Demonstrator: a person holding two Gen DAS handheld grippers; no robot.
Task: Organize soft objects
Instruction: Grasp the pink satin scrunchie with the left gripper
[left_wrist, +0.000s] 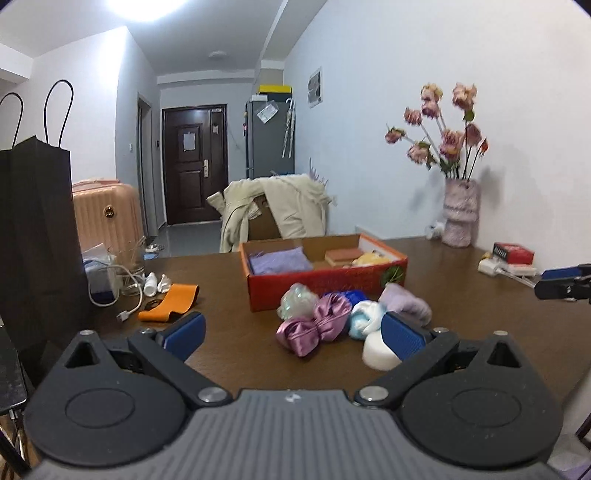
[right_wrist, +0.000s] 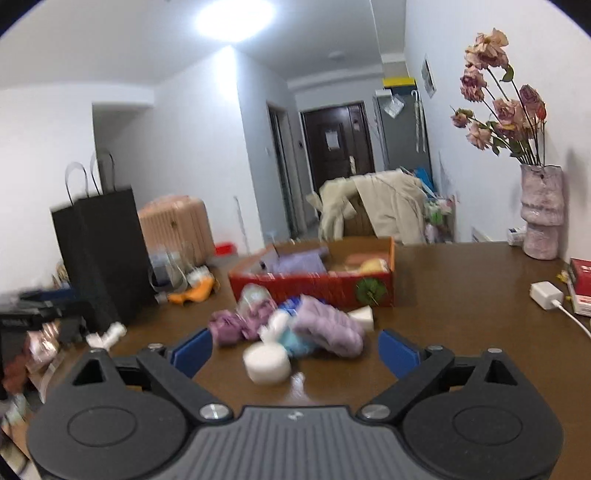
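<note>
A small heap of soft things (left_wrist: 343, 317) lies on the brown table (left_wrist: 461, 295), just in front of a red cardboard box (left_wrist: 325, 284). In the heap I see a shiny purple satin bow (left_wrist: 314, 325), a pale fuzzy lilac piece (left_wrist: 406, 302), a white and light-blue bundle (left_wrist: 364, 317), a translucent puff (left_wrist: 297, 301) and a white round pad (left_wrist: 376, 354) nearest to me. The box already holds a folded lilac cloth (left_wrist: 279, 260) and something yellow (left_wrist: 369, 258).

My left gripper (left_wrist: 291, 336) is released, its blue fingers spread wide with nothing between them, short of the heap. My right gripper (right_wrist: 295, 350) is also released and empty, facing the same heap (right_wrist: 291, 325) with the white pad (right_wrist: 266, 363) closest.

Both claws aim at one tight cluster, so I judge they could collide or shove the pile against the box. The items touch and overlap; closing on one may drag a neighbour. The satin looks slippery. The right view is blurred, so my aim there is uncertain. To the left, an orange band (left_wrist: 170, 301), a cable (left_wrist: 129, 299) and a black paper bag (left_wrist: 37, 240) stand well apart.
</note>
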